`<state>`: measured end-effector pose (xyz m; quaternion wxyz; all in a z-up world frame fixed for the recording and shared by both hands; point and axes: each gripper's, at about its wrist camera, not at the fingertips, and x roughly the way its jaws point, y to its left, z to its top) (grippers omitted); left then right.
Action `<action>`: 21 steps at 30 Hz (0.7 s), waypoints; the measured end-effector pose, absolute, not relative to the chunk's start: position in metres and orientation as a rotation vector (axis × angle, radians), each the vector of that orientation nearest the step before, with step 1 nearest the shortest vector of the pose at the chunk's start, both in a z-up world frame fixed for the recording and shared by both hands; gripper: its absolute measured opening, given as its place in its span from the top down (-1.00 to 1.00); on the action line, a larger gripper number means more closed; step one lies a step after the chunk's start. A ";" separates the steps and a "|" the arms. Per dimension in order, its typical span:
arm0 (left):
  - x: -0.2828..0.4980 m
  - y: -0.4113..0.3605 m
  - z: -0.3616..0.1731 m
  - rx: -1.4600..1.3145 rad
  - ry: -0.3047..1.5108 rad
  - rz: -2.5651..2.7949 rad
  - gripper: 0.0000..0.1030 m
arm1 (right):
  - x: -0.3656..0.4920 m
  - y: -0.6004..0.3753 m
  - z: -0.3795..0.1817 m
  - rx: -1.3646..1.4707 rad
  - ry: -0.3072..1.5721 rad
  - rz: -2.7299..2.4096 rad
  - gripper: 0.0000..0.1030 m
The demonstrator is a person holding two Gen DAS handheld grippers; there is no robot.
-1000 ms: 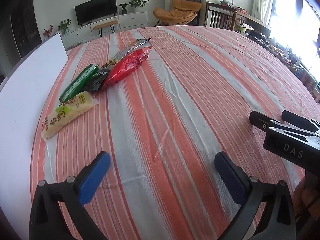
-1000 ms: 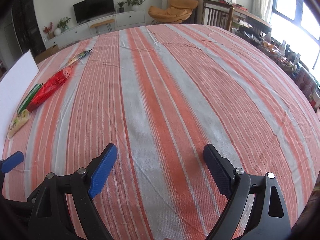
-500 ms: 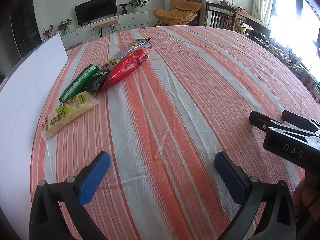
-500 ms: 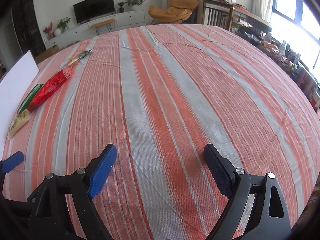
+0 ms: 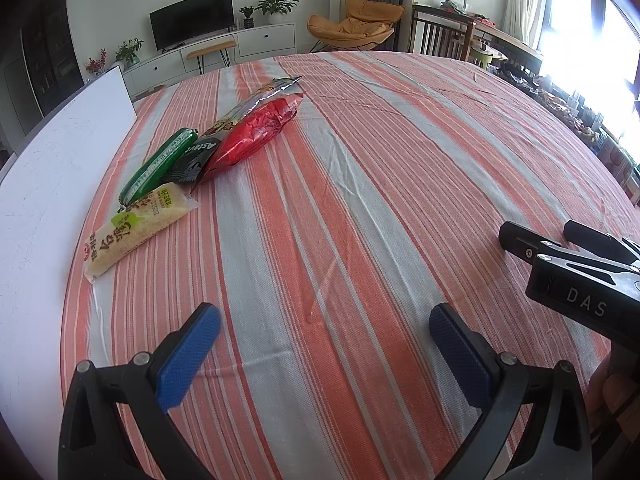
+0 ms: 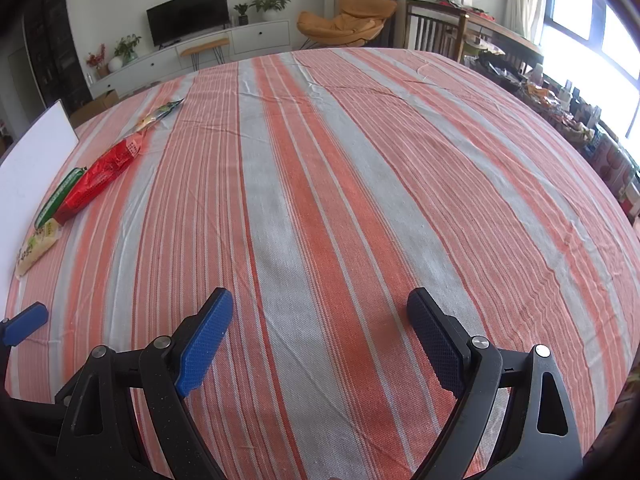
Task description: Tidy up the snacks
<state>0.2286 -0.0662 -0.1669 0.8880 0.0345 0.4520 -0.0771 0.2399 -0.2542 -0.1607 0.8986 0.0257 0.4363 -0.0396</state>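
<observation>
Several snack packs lie in a row at the left of the striped tablecloth: a pale yellow pack nearest, a green tube, a dark pack, a red bag and a silvery bag farthest. In the right wrist view the red bag, green tube and yellow pack show at far left. My left gripper stands open over bare cloth, well short of the packs. My right gripper is open too, holding nothing; its black body shows at right in the left wrist view.
A white board lies along the table's left edge beside the snacks. Beyond the table stand a TV cabinet, an orange chair and wooden chairs. A cluttered shelf runs under the right-hand window.
</observation>
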 end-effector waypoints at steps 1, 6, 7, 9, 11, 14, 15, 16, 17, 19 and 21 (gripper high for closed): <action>0.229 -0.066 -0.167 0.072 0.939 -0.160 -1.00 | 0.240 -0.254 -0.161 0.053 0.903 -0.082 -0.77; 0.229 -0.066 -0.167 0.072 0.939 -0.160 -1.00 | 0.240 -0.254 -0.161 0.053 0.903 -0.082 -0.77; 0.229 -0.066 -0.167 0.072 0.939 -0.160 -1.00 | 0.240 -0.254 -0.161 0.053 0.903 -0.082 -0.77; 0.229 -0.066 -0.167 0.072 0.939 -0.160 -1.00 | 0.240 -0.253 -0.161 0.053 0.903 -0.082 -0.77; 0.228 -0.066 -0.167 0.072 0.939 -0.160 -1.00 | 0.240 -0.254 -0.161 0.053 0.903 -0.082 -0.77; 0.229 -0.066 -0.167 0.072 0.939 -0.160 -1.00 | 0.240 -0.254 -0.160 0.052 0.903 -0.082 -0.77; 0.229 -0.066 -0.167 0.072 0.939 -0.160 -1.00 | 0.240 -0.254 -0.160 0.052 0.903 -0.082 -0.77; 0.228 -0.066 -0.167 0.072 0.939 -0.160 -1.00 | 0.240 -0.254 -0.160 0.051 0.903 -0.082 -0.77; 0.228 -0.066 -0.167 0.072 0.939 -0.160 -1.00 | 0.240 -0.254 -0.161 0.049 0.904 -0.084 -0.77; 0.228 -0.066 -0.167 0.072 0.939 -0.160 -1.00 | 0.243 -0.253 -0.160 0.045 0.911 -0.081 -0.78; 0.229 -0.066 -0.167 0.072 0.939 -0.160 -1.00 | 0.252 -0.254 -0.159 0.025 0.918 -0.071 -0.77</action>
